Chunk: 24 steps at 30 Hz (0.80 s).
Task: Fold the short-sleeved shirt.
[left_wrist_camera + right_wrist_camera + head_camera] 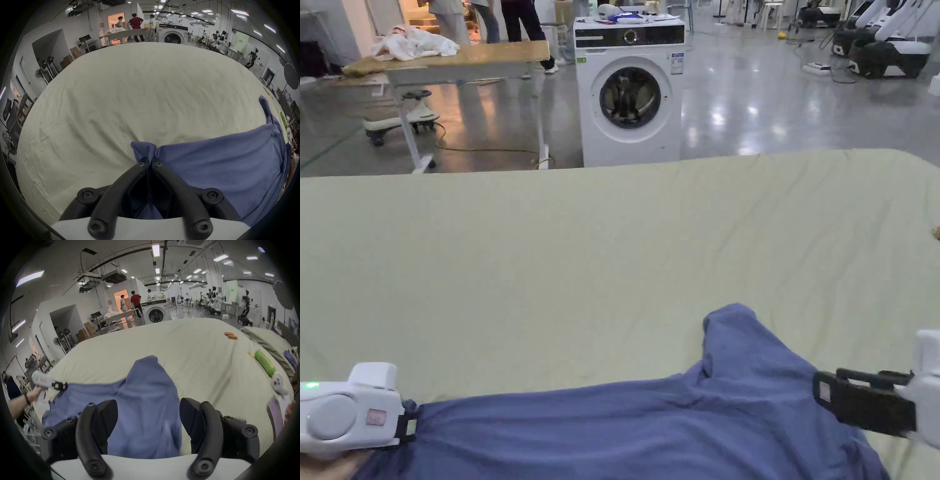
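step: spreading, no fold made yet | shirt: blue, rumpled at 6 o'clock on the pale sheet | left gripper: clenched on shirt corner at 8 o'clock | right gripper: jaws apart over cloth at 4 o'clock, holding nothing | next: likely right grips its edge, both pull flat

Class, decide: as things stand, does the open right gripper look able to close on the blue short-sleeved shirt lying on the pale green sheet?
Probably yes. The right gripper has its jaws spread, with the blue short-sleeved shirt directly between them and nothing in between.
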Tool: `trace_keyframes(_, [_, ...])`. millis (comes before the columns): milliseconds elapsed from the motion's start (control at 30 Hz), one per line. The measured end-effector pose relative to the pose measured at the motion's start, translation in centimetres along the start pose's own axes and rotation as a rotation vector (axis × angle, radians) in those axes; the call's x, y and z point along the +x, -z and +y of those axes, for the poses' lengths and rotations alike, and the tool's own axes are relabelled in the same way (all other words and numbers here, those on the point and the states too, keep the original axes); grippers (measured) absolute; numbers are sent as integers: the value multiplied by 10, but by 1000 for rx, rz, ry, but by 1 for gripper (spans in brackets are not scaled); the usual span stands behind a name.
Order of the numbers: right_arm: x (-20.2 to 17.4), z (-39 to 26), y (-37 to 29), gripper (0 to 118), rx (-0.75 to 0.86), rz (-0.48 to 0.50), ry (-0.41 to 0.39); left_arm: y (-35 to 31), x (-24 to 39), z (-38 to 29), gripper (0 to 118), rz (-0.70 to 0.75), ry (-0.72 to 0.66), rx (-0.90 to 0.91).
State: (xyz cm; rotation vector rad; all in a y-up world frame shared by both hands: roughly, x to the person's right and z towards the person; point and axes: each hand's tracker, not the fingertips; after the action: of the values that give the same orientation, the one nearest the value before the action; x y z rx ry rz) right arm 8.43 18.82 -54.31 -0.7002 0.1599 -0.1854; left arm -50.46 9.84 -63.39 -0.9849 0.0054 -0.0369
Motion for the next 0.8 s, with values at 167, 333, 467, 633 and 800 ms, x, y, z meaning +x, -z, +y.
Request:
trace_keyframes(167, [10, 47, 115, 81, -346, -252, -140, 0, 3, 2, 0, 9, 24, -23])
trace_keyframes(333, [19, 24, 157, 19, -412, -267, -86, -3, 1, -9, 0, 11, -51, 27])
trace_keyframes(467, [18, 23, 138, 0, -358, -282, -132, -8, 0, -7, 0, 11, -27, 40])
trace_keyframes(633, [18, 28, 66, 0, -198, -156, -128, -74, -17, -17, 0, -98, -41, 207])
trace_keyframes(800, [8, -6, -37, 0, -70, -67, -109, -164, -26, -78, 0, -182, -16, 301])
